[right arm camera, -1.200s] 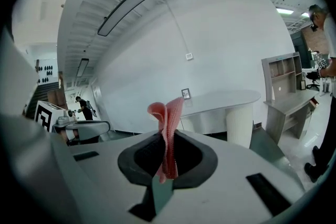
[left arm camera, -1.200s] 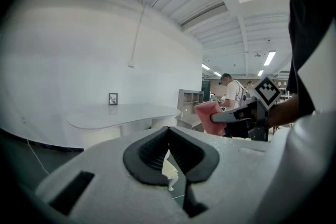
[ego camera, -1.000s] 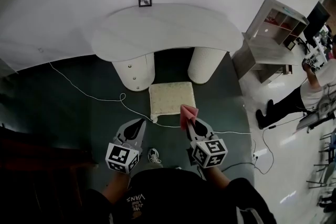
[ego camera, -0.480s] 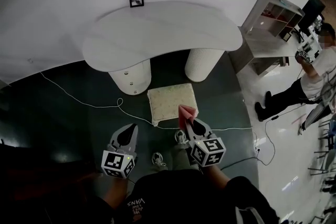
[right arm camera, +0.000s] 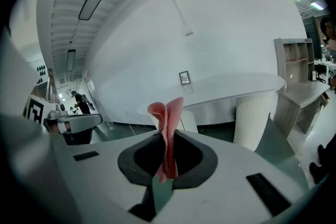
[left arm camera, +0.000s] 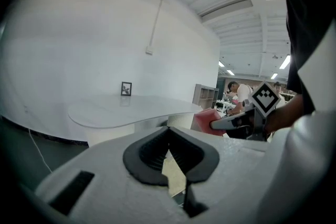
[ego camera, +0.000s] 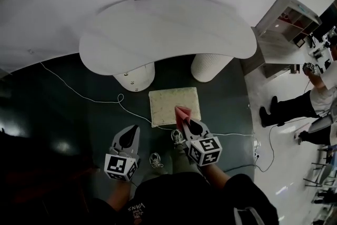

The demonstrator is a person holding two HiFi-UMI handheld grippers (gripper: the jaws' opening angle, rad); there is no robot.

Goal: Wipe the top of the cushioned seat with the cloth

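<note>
Pink ribbed cloth (ego camera: 181, 113) stands pinched upright between the jaws of the right gripper (ego camera: 185, 123). The right gripper view shows it folded into a narrow wad, with the dark pads closed tight on its lower half. At the lower left of the head view, the left gripper (ego camera: 134, 129) has its jaws brought together on nothing. Only a sliver of pale fabric shows past them in its own view.

Just up-frame from the right gripper's tips lies the cream, nearly square cushioned seat (ego camera: 171, 100), low on the dark green floor (ego camera: 73, 124). The cloth's free end overlaps the seat's near edge, right of centre. Whether it touches the fabric or hangs above it cannot be told.

This is the relation that matters: the seat sits straight ahead of the right gripper, which is clearly the nearer of the two. The left gripper points at the floor beside the seat's near left corner. My judgement is that the wipe calls for lowering the cloth onto the top and pushing it away, toward the two white ribbed pedestals (ego camera: 210, 67). Those carry the white curved tabletop (ego camera: 163, 29) beyond.
</note>
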